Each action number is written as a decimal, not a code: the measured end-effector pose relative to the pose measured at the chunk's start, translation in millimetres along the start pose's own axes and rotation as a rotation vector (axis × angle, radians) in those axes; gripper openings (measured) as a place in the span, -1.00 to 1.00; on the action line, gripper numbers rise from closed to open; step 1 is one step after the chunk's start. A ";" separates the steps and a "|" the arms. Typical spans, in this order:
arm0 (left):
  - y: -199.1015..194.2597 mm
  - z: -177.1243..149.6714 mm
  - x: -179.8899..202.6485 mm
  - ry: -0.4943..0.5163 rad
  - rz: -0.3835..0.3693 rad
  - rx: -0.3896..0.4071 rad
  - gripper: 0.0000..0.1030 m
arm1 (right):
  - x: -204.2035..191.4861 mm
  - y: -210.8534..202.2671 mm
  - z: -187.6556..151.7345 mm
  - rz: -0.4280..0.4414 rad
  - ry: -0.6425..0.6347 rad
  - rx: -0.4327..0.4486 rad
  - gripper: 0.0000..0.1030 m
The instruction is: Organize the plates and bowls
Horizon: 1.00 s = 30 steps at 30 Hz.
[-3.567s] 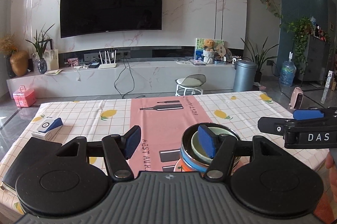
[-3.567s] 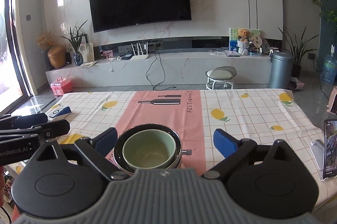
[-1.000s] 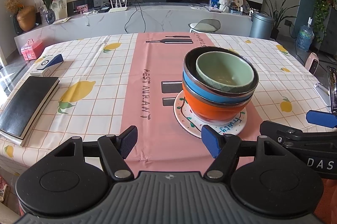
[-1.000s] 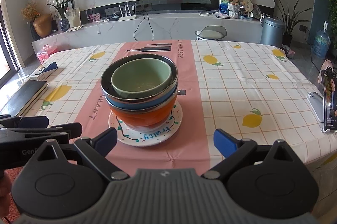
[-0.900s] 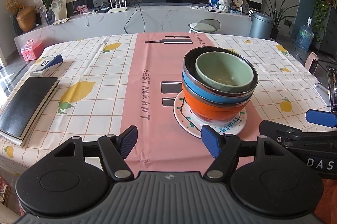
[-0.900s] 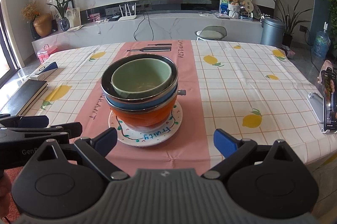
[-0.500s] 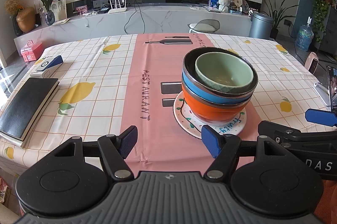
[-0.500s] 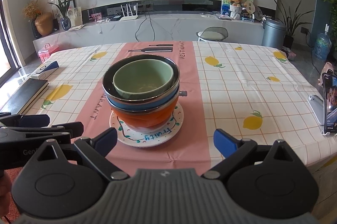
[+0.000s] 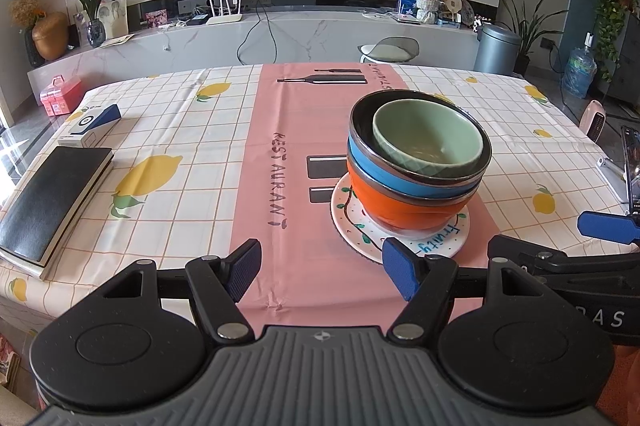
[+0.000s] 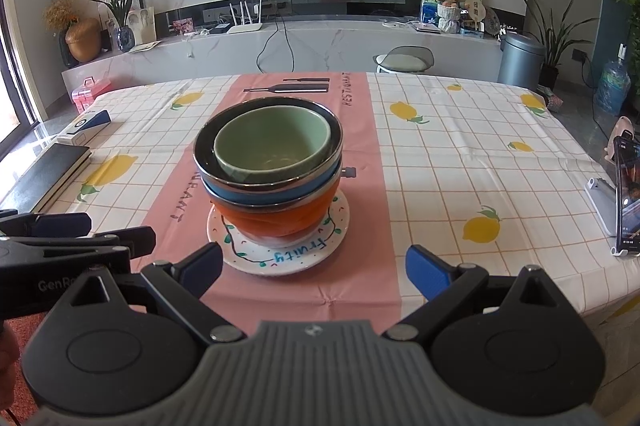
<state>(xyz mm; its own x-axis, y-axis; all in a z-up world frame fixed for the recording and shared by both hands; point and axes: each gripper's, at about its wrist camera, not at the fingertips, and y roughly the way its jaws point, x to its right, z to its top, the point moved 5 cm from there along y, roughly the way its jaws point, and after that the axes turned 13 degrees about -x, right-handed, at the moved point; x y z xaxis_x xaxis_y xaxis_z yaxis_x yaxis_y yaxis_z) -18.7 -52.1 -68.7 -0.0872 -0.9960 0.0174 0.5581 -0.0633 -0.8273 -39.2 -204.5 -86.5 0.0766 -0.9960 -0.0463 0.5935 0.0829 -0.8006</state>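
Observation:
A stack stands on the pink runner: a green bowl (image 9: 428,143) (image 10: 272,141) nested in a blue bowl (image 9: 404,181) (image 10: 276,191), that in an orange bowl (image 9: 404,205) (image 10: 280,216), all on a white plate (image 9: 432,246) (image 10: 288,254) lettered "fruity". My left gripper (image 9: 322,268) hovers open near the table's front edge, left of the stack, nothing between its fingers. My right gripper (image 10: 314,266) is open too, just in front of the plate, touching nothing. Each gripper shows at the side of the other's view.
A black book (image 9: 48,201) (image 10: 48,173) and a small blue-and-white box (image 9: 90,123) lie at the table's left edge. A phone on a stand (image 10: 628,193) sits at the right edge. The checked lemon tablecloth (image 10: 460,161) covers the table.
Since a few seconds ago both grippers have drawn back from the bowl stack toward the table's front edge. Over the last second nothing has visibly moved.

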 end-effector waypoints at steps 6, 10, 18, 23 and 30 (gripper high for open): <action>0.0 -0.1 -0.6 0.000 0.000 0.002 0.58 | 0.3 0.5 0.2 -0.001 0.005 -0.006 0.87; -0.1 0.0 -0.9 0.000 0.001 0.002 0.58 | 0.3 0.9 0.3 -0.002 0.004 -0.006 0.87; -0.3 -0.4 -0.6 -0.001 0.000 0.002 0.58 | -0.2 1.0 -0.2 -0.001 0.006 -0.007 0.87; -0.3 -0.5 -0.7 0.000 0.000 0.002 0.58 | 0.3 2.3 -1.9 -0.001 0.011 -0.014 0.87; -1.0 -1.6 -1.9 -0.004 0.002 0.001 0.58 | 0.8 3.0 -2.3 -0.002 0.015 -0.017 0.88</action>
<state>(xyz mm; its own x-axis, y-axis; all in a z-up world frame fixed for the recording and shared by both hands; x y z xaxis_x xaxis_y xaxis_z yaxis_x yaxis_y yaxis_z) -20.5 -50.1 -68.8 -0.0831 -0.9964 0.0177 0.5588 -0.0613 -0.8270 -39.2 -205.1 -90.3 0.0638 -0.9965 -0.0534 0.5798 0.0806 -0.8108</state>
